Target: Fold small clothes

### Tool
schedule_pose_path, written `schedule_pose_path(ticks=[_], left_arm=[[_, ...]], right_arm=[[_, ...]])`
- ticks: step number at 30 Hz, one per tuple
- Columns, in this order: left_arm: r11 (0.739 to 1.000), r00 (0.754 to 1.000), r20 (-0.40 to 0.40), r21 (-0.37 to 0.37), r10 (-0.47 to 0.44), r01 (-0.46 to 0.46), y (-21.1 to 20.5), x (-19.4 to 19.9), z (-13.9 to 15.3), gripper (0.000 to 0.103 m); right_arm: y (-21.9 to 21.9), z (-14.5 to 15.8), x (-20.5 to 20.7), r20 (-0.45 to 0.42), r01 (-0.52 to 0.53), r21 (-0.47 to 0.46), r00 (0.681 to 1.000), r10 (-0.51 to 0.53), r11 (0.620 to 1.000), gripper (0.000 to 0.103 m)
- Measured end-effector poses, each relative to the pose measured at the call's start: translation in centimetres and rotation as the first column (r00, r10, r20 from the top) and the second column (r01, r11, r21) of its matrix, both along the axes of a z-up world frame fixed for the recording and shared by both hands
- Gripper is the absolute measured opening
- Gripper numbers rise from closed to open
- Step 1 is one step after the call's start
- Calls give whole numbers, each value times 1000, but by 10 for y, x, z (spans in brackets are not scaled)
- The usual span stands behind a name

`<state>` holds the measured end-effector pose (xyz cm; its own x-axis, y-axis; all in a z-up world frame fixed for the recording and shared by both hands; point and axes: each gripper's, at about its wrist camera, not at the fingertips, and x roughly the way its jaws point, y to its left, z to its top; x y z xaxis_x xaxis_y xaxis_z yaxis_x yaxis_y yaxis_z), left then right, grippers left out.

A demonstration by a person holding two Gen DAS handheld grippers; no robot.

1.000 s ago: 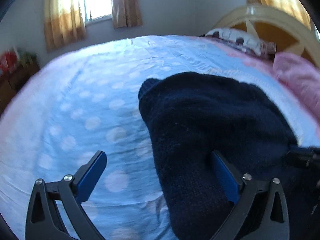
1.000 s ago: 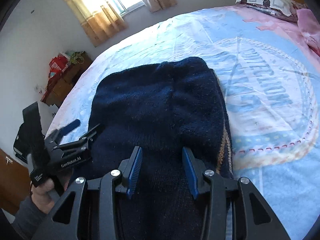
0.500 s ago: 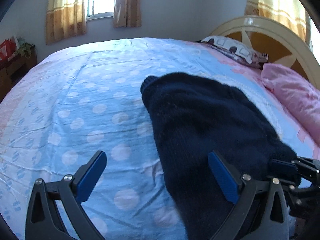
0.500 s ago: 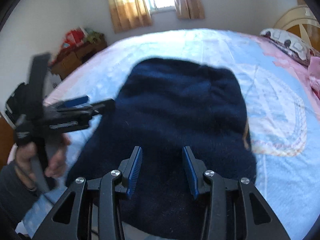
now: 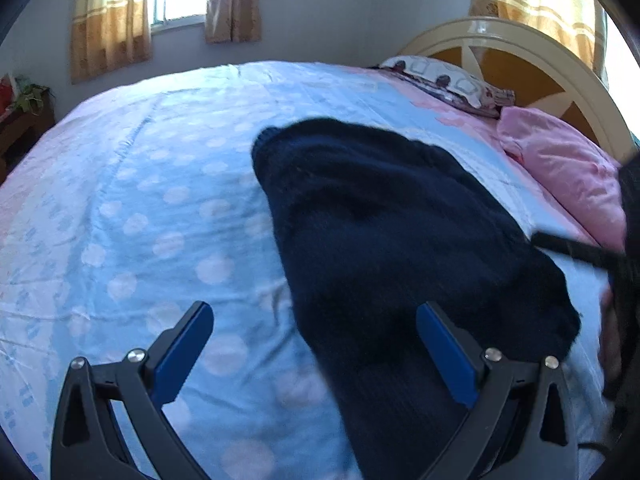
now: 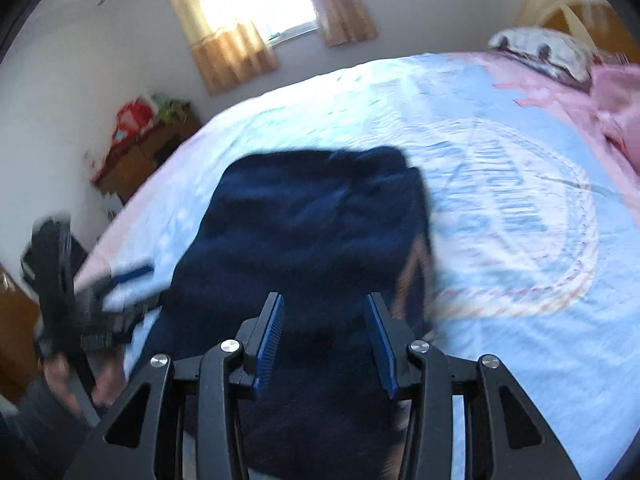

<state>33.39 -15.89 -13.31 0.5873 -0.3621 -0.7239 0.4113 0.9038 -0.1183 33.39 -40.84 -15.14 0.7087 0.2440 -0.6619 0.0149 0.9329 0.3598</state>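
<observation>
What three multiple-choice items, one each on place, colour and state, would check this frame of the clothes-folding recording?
1. Where does the dark garment lie?
A. on the bed sheet
B. on the floor
C. on a chair

2. What colour are the pads of the tongs?
A. red
B. blue
C. yellow

3. How do the left tongs stand?
A. clamped on the pillow
B. shut on nothing
C. open wide, holding nothing

Key: 1 A, the garment rests flat on the dotted sheet; 2 B, the pads show blue in both wrist views; 3 C, a broad gap separates the fingers above sheet and garment.
</observation>
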Motion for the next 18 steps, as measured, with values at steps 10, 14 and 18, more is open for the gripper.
schedule_pose_path(ticks=[10, 14, 18], left_arm=[[998, 993, -100, -27, -58, 56, -3, -19, -26, 103], [995, 983, -178, -92, -46, 30, 5, -11, -35, 103], [994, 984, -170, -104, -47, 29, 6, -14, -36, 103]], right_arm=[[-57, -27, 68, -87, 18, 165, 996, -4, 986, 61], [-68, -45, 98, -124, 28, 263, 992, 5, 964, 61], [-73, -67, 124, -161, 11, 362, 986, 51, 932, 61]])
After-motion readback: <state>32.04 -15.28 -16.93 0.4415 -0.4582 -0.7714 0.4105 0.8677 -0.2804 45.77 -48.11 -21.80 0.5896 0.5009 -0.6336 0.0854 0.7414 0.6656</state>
